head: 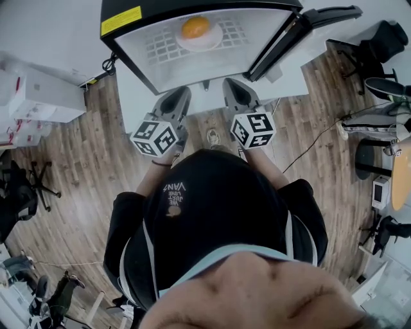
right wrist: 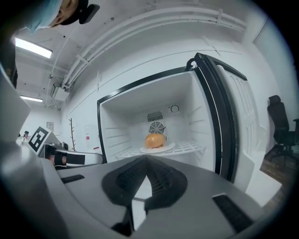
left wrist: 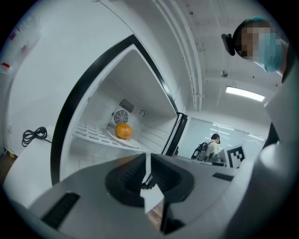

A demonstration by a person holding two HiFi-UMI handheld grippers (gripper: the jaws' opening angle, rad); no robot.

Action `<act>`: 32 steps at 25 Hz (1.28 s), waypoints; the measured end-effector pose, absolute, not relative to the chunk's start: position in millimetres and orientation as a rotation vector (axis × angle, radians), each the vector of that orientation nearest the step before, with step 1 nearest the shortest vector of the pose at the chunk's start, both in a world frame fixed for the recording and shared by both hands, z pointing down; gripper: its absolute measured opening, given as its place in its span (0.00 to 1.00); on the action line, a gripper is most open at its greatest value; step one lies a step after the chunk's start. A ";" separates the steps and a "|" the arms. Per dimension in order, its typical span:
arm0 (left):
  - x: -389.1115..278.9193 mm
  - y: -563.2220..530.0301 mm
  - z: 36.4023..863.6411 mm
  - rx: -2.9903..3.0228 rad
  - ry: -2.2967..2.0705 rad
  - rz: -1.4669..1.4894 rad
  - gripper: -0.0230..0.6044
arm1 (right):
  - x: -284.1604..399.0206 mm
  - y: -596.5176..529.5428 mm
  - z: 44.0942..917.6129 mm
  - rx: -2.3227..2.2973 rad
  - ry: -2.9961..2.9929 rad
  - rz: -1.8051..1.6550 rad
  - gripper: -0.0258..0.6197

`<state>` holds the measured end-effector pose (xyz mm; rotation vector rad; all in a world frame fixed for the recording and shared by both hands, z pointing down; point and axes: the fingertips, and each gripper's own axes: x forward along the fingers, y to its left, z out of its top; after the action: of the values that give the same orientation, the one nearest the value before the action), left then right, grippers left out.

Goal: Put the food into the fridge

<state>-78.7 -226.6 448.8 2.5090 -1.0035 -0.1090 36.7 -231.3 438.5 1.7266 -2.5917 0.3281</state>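
Fridge [head: 167, 5] stands open, its door [head: 308, 26] swung out to the right in the head view. The black frame rims a white interior.

Food [head: 195, 27] — one round orange piece — sits on a white plate [head: 217, 40]. The plate rests on the wire shelf [head: 160, 46] inside the compartment, toward the back wall. In the right gripper view the food is just in front of a round fan grille [right wrist: 158, 127]. Nothing else shows on that shelf.

Left gripper [head: 185, 93]: outside the fridge, in front of the opening, tips pointing at it and well short of the shelf. In its own view the jaws are drawn in to a thin slit with nothing between them, so it is clenched and empty. Its marker cube [head: 156, 137] is nearest the person.

Right gripper [head: 229, 83]: beside the left one, near but apart, also aimed at the opening. Its jaws are pressed together in its own view and carry nothing. Second marker cube [head: 253, 129] is behind it.

Person seen from above in a dark hooded top [head: 212, 218], standing on wooden floor [head: 77, 160].

Surroundings: a coiled black cable [left wrist: 35, 135] lies against the white wall left of the fridge, and an office chair [right wrist: 280, 126] stands past the door on the right — a second person [left wrist: 212, 145] is far off in the left gripper view
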 end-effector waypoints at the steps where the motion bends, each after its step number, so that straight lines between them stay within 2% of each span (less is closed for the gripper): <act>1: -80.4 -223.0 447.7 2.513 -1.006 -0.112 0.10 | 35.9 -226.9 438.3 1.729 -2.586 0.323 0.06; 32: -109.4 -153.0 448.2 2.539 -0.959 -0.160 0.10 | 19.8 -142.0 440.5 1.830 -2.518 0.292 0.06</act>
<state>-109.4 -153.0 448.2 2.5387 -0.9588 -0.1602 19.8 -142.0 440.5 1.8303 -2.5181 0.2925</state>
